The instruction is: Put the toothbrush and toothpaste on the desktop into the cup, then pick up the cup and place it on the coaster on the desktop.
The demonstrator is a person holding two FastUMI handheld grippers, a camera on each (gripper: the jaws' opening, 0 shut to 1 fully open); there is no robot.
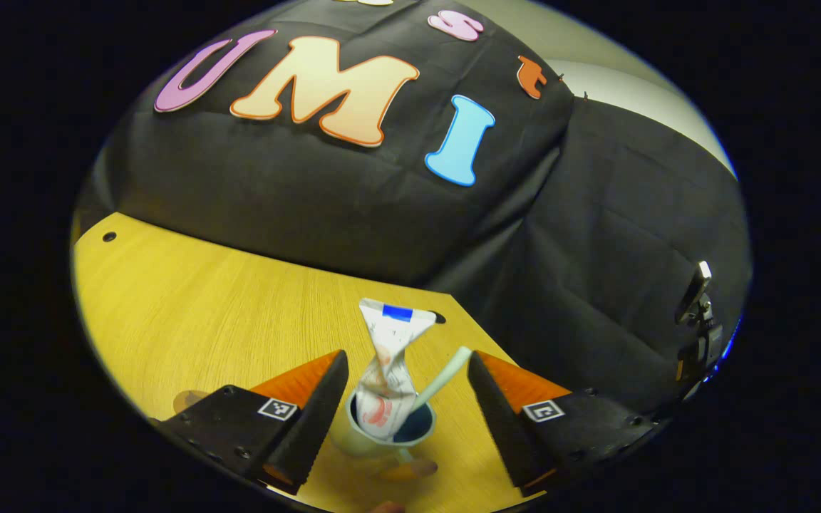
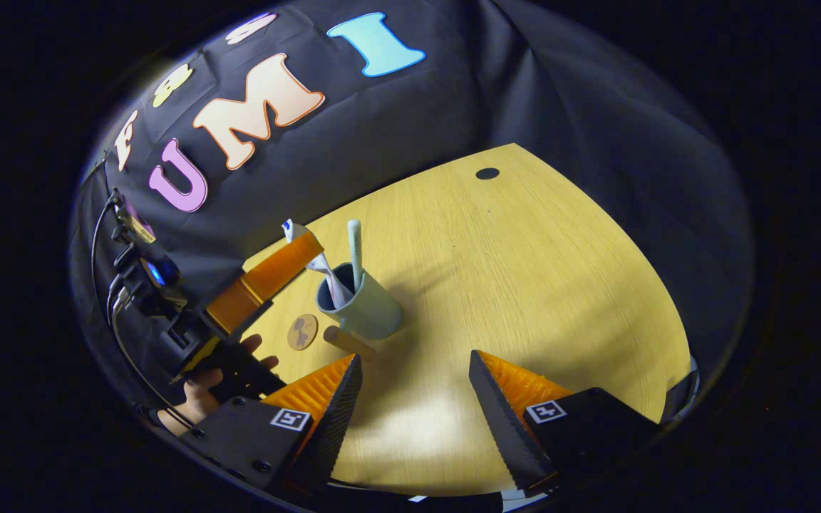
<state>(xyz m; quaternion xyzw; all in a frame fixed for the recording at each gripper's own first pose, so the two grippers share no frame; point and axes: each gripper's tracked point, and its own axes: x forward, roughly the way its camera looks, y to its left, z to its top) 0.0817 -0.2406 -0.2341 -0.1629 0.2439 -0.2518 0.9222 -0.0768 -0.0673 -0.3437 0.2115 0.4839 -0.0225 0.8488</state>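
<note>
2 items, the toothpaste (image 1: 390,370) and toothbrush (image 1: 442,377), already stand in the upright cup (image 2: 366,308) on the tabletop (image 2: 524,285), which sits between the left gripper (image 1: 407,410)'s wide-open, empty jaws, with the coaster (image 2: 303,331) just beside it and the right gripper (image 2: 414,399), jaws also wide, farther off.

A recording booth: black cloth wall (image 1: 353,206) behind a bare wooden desktop (image 2: 524,285).

Your cup (image 2: 364,308) stands on the bench (image 2: 524,285), frame centre-left, toothbrush (image 2: 355,246) and toothpaste (image 2: 325,274) inside; the coaster (image 2: 303,332) lies just left.
</note>
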